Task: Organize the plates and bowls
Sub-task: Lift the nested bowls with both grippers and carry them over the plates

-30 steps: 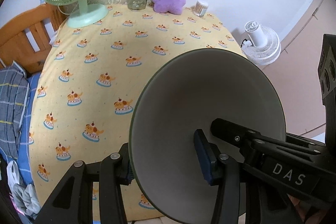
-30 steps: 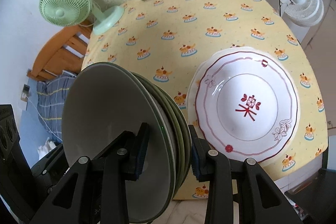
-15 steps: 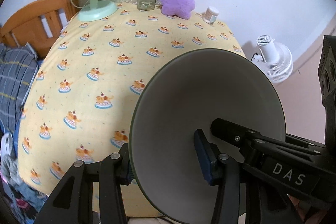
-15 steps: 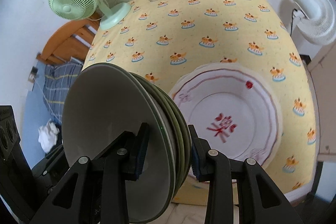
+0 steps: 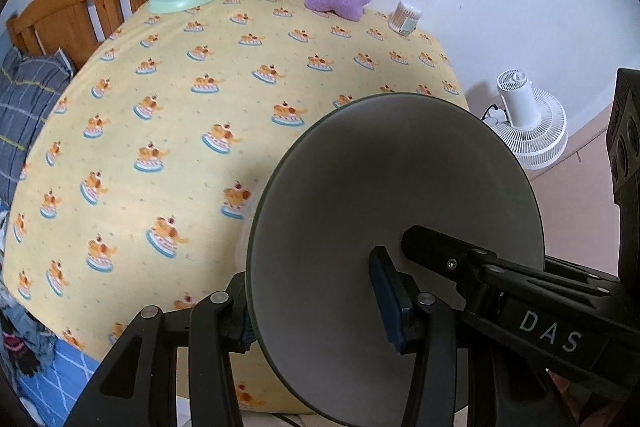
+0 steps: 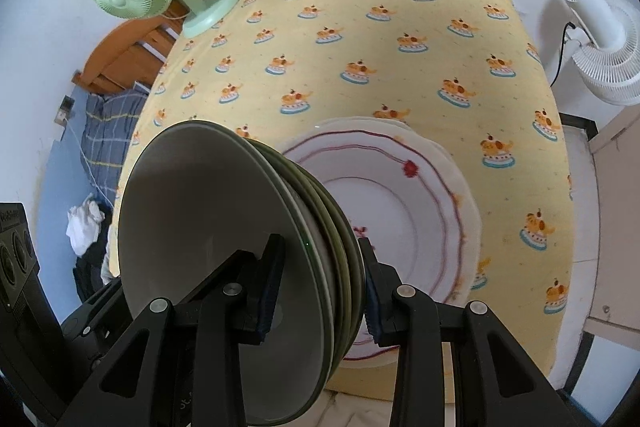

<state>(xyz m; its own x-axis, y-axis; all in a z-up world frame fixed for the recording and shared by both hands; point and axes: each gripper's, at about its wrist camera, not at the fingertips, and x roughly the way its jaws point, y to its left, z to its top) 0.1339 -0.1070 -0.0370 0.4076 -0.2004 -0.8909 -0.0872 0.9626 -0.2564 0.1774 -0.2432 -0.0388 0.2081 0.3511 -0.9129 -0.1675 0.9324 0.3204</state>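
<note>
Two grippers share one load: the left gripper and the right gripper each have their jaws partly closed, clamped across the stack of green bowls, carried on edge above the near side of the white plate. Next, the stack probably needs levelling and lowering onto that plate. Compared with a second ago, the plate sits closer beneath the stack, blurred.

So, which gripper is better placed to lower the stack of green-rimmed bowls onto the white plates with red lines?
Right. The right gripper holds the green-rimmed bowls directly above the white red-lined plates. The left gripper, clamped on the same stack, barely sees those plates.
</note>
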